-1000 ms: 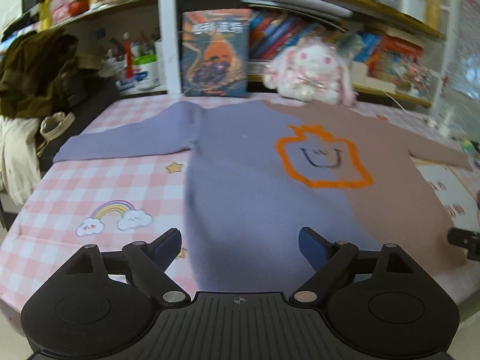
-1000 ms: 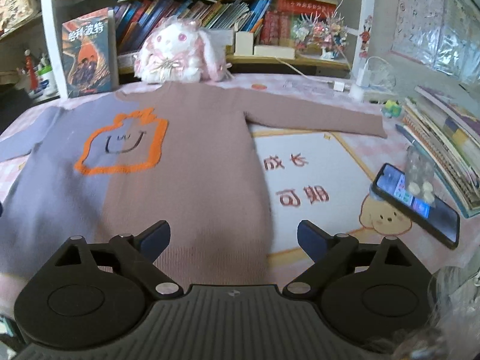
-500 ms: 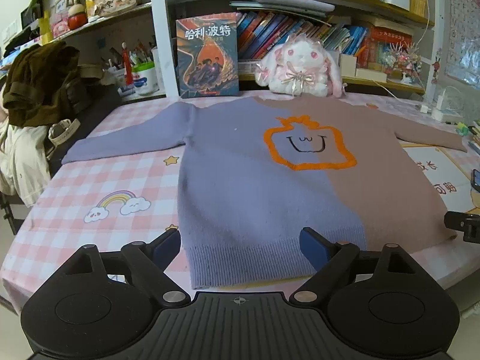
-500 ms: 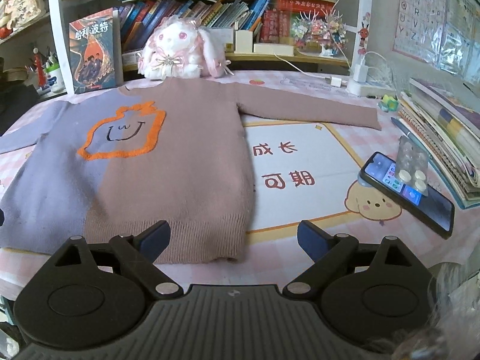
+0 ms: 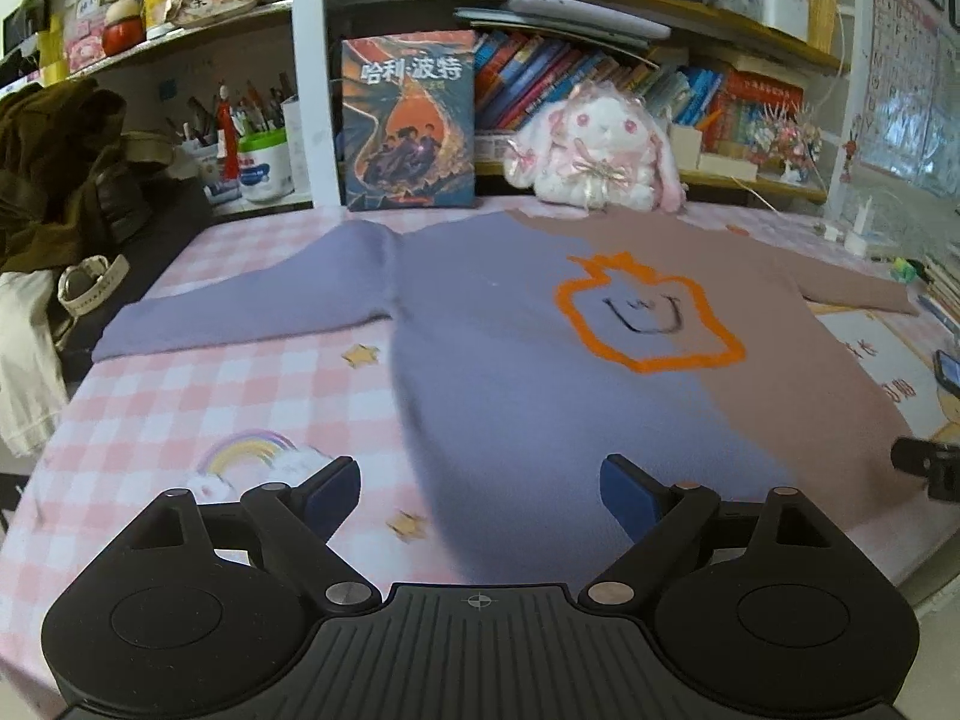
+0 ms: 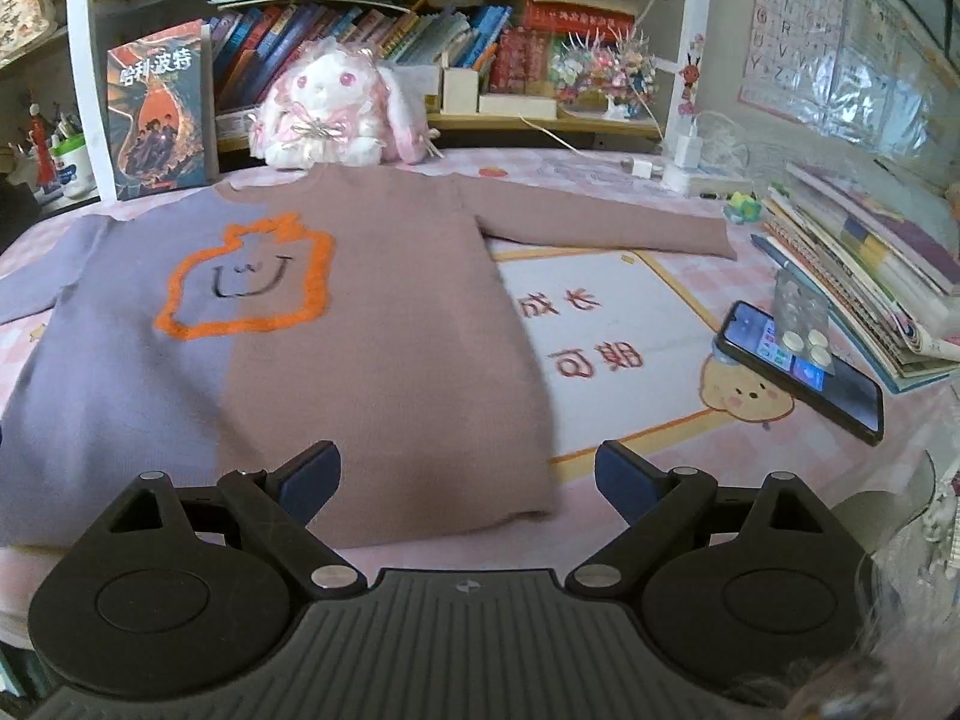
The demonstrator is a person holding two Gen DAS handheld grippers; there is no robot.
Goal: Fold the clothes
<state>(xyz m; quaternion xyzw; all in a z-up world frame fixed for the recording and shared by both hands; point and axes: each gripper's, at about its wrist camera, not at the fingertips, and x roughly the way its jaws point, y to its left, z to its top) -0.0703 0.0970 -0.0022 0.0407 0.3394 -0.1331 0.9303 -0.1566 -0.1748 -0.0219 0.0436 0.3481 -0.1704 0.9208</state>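
A knit sweater [image 5: 510,372] lies flat on the table, its left half lilac, its right half dusty pink [image 6: 390,330], with an orange outlined face on the chest. Both sleeves are spread out sideways. My left gripper [image 5: 480,489] hovers open over the lilac part near the hem, nothing between its blue pads. My right gripper [image 6: 468,474] is open too, above the pink hem corner, and holds nothing. The tip of the right gripper [image 5: 927,468] shows at the right edge of the left wrist view.
A phone [image 6: 804,372] with a pill blister on it lies right of the sweater, beside stacked books [image 6: 870,276]. A plush rabbit [image 5: 594,159] and an upright book [image 5: 411,120] stand behind the collar. A chair with clothes [image 5: 54,192] is at the left. A pink checked cloth [image 5: 180,408] covers the table.
Half a second ago both grippers stood back with the whole hem in sight; now both have moved forward over the sweater's lower part. Jaws stayed open.
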